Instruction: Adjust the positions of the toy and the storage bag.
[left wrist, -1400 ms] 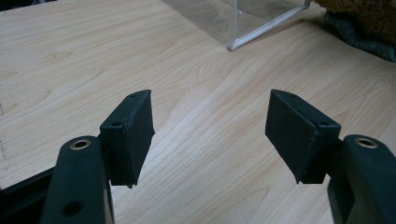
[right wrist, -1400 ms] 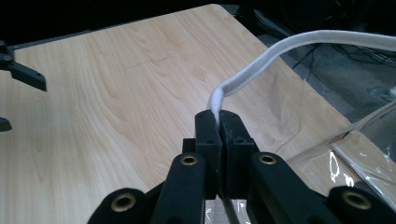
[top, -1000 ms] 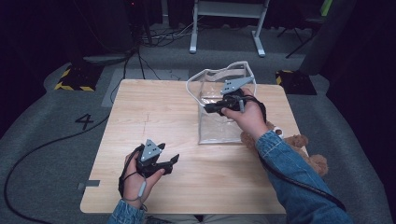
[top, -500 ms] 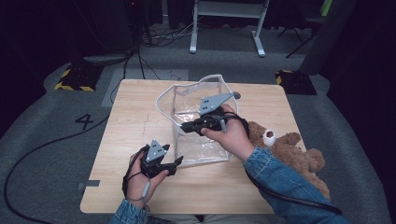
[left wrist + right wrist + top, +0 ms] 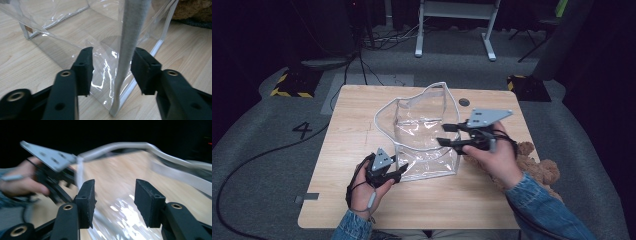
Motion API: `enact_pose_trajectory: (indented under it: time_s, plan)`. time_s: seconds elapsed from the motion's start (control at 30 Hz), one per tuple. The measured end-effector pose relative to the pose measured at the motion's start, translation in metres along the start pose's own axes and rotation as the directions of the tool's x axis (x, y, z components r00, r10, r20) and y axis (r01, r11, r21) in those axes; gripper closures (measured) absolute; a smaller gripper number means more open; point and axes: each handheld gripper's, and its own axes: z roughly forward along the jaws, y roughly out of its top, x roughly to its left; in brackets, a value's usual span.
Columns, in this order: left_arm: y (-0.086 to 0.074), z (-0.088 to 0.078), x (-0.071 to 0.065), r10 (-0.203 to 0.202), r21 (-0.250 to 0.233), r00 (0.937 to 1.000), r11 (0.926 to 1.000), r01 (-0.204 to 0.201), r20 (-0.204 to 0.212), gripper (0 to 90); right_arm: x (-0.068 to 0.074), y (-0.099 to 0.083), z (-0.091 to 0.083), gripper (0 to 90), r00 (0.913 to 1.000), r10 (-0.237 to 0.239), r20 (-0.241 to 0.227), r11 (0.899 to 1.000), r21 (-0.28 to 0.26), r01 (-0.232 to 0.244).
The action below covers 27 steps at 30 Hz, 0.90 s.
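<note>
**Clear bag in the middle of the table, a gripper at each side**

A clear plastic bag (image 5: 424,135) with a grey-white rim stands open-topped near the middle of the wooden table (image 5: 357,105), a little toward the right edge. The left gripper (image 5: 396,170) sits at the bag's near left corner. In the left gripper view, its jaws have just been closing and stand at a middling gap, with the bag's grey corner seam (image 5: 127,50) between them; the right jaw is touching or almost touching it, the left jaw is apart from it, so it isn't clamped.

The right gripper (image 5: 447,135) hovers at the bag's right side, above the near right part of it. Its jaws have just been opening and stand half apart, nothing between the pads. A brown teddy bear (image 5: 537,167) lies at the table's right edge, partly under the right forearm.
</note>
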Motion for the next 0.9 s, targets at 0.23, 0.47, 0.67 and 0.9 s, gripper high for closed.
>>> enact_pose_trajectory:
  time_s: [0.23,0.47,0.67,0.9]
  plan:
    - [0.002,0.0,0.0,-0.014,0.03,0.9999,0.9995,0.014,-0.008,80.8,-0.017,-0.043,-0.016,55.9,0.9923,0.068,0.104,0.991,0.111,-0.08]
    - [-0.001,-0.006,-0.001,-0.013,0.029,0.9999,0.9995,0.013,0.006,85.5,-0.021,-0.063,0.006,85.7,0.9979,0.056,0.031,0.985,0.162,-0.06]
    - [-0.01,-0.023,-0.013,0.001,0.043,0.9985,0.9991,-0.003,0.055,86.1,0.001,-0.067,-0.01,86.3,0.9983,0.057,-0.008,0.985,0.165,-0.055]
    - [-0.028,-0.045,-0.044,0.038,0.04,0.9941,0.9983,-0.042,0.101,85.9,0.04,-0.081,-0.039,86.2,0.9953,0.054,-0.081,0.987,0.156,-0.041]
